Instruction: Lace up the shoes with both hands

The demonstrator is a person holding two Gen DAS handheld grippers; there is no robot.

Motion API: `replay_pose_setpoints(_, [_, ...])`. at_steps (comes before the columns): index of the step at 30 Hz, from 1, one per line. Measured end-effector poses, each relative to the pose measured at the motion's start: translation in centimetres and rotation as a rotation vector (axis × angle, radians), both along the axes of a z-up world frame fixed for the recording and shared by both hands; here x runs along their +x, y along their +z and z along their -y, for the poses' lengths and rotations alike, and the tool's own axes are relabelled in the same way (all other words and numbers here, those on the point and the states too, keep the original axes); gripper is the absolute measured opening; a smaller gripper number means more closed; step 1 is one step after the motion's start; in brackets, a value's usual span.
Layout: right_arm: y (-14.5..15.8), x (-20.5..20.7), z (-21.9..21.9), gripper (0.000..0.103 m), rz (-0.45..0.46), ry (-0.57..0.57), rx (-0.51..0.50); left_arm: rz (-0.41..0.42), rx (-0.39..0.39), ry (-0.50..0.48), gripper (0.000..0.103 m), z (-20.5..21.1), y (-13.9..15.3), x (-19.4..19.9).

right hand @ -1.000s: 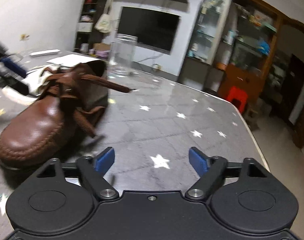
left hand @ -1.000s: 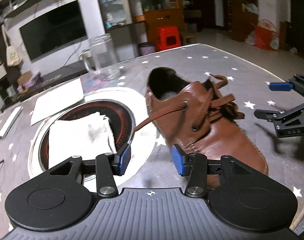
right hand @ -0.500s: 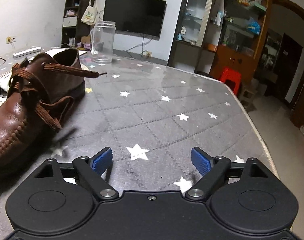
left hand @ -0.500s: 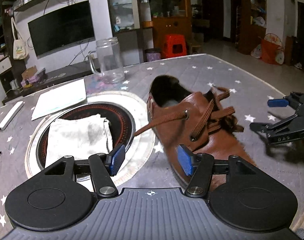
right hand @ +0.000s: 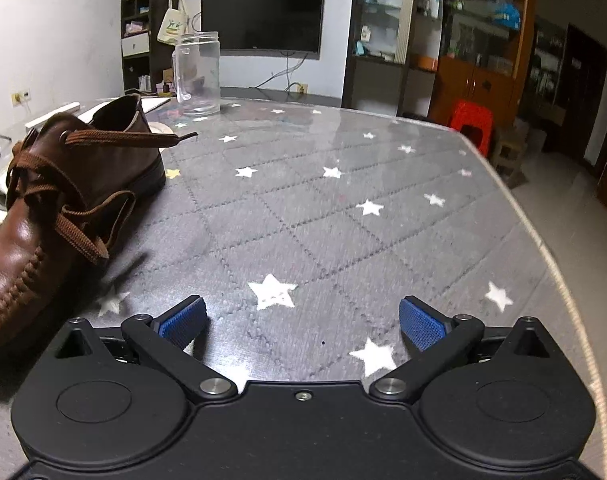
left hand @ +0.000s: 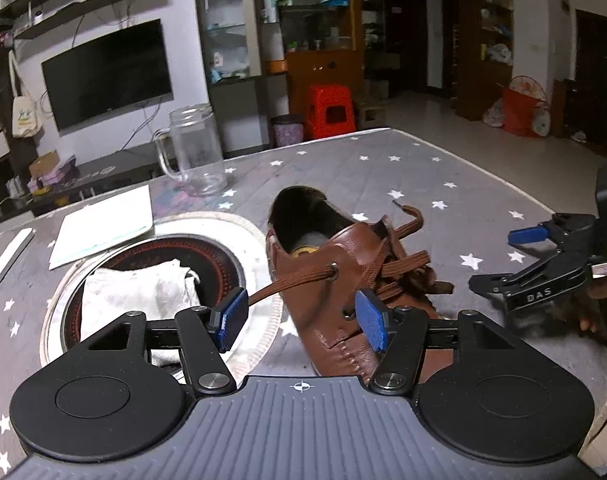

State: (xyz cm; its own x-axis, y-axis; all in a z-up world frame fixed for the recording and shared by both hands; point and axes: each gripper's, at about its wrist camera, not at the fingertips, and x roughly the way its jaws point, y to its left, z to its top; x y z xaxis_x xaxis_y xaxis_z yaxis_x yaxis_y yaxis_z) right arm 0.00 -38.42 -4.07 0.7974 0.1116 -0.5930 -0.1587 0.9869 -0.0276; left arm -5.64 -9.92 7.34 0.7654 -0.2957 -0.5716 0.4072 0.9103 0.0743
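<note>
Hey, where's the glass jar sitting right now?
In the left wrist view, the glass jar stands upright at the table's far edge, behind the brown shoe and beside the white paper.

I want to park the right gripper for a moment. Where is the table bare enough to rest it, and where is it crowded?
Bare: the starred cloth from the brown shoe out to the table's far edge, bordered behind by the glass jar. Crowded: beyond the shoe, where the round burner holds a white rag, with a paper sheet next to it.

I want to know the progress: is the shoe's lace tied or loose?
Loose. The lace runs out of the top eyelet of the shoe with its free tip in the air; no bow shows.
</note>
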Motion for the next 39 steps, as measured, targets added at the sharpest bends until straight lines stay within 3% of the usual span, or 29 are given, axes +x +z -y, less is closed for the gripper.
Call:
replay_pose_setpoints(4, [0.1,0.0,0.2,0.103,-0.010,0.001,0.021,-0.019,-0.011,0.029,0.070,-0.3,-0.3,0.4])
replay_pose_setpoints(6, [0.2,-0.1,0.3,0.103,-0.012,0.001,0.026,-0.018,-0.011,0.036,0.081,-0.4,-0.3,0.4])
replay_pose_setpoints(12, [0.1,0.0,0.5,0.103,-0.017,0.002,0.041,-0.005,-0.002,0.050,0.087,-0.6,-0.1,0.4])
replay_pose_setpoints(21, [0.2,-0.1,0.1,0.103,-0.018,0.001,0.038,0.014,0.025,0.083,0.087,-0.6,0.2,0.6])
replay_pose_setpoints(28, [0.3,0.9,0.7,0.103,-0.015,-0.027,0.043,0.039,0.052,0.037,0.087,-0.2,1.0,0.3])
replay_pose_setpoints(32, [0.2,1.5,0.8,0.103,-0.014,-0.038,0.040,0.047,0.039,-0.009,0.086,0.2,1.4,0.4])
replay_pose_setpoints(37, [0.1,1.7,0.9,0.103,-0.012,-0.038,0.041,0.064,0.061,-0.102,0.073,1.5,1.8,0.1])
replay_pose_setpoints(39, [0.1,1.6,1.1,0.103,-0.012,-0.037,0.042,0.075,0.080,-0.145,0.063,2.1,2.0,0.0])
